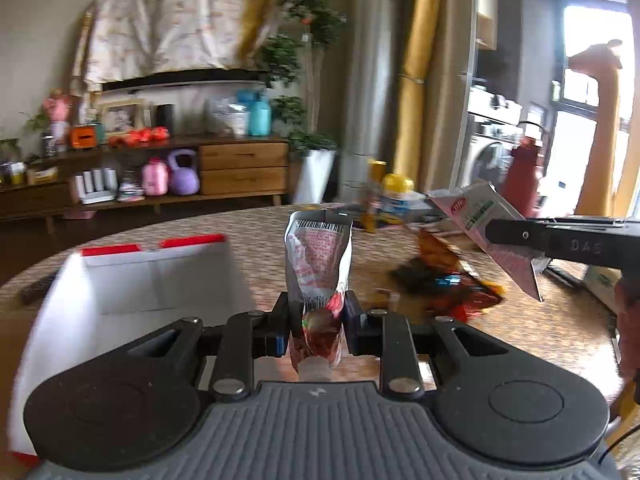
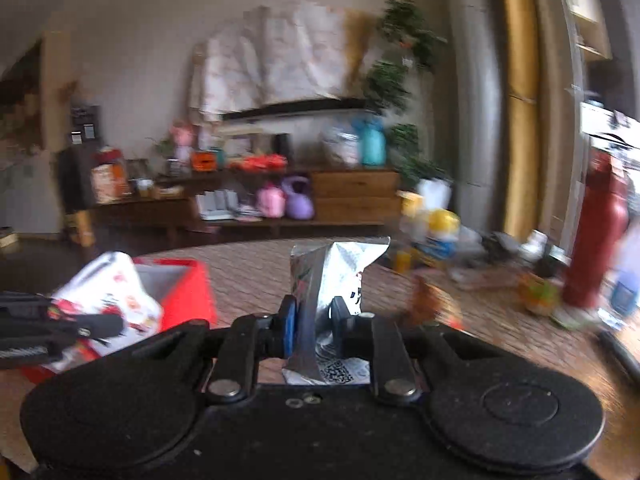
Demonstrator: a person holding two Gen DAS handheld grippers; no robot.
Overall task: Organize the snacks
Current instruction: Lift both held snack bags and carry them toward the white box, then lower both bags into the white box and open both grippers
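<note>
From the left wrist camera, the left gripper is pinched tight on a red and white snack packet, which stands upright between the fingers with its barcode end on top. A white box with a red rim sits open on the tabletop just to the left of the packet, and what shows of its inside looks bare. To the right, the right gripper reaches in from the edge of the view holding a pink and white packet in the air. A dark orange wrapper lies flat on the tabletop between the two (blurred, so its print is unreadable), with more items near the far edge.

From the right wrist camera, the right gripper is closed on its packet, here showing a silvery side, held upright above the tabletop. The box lies off to the left, with the left gripper and its packet in front of it.

Judging from this, the sorting looks barely begun: two packets are lifted but not yet in the box, and at least the orange wrapper is still to be collected.
</note>
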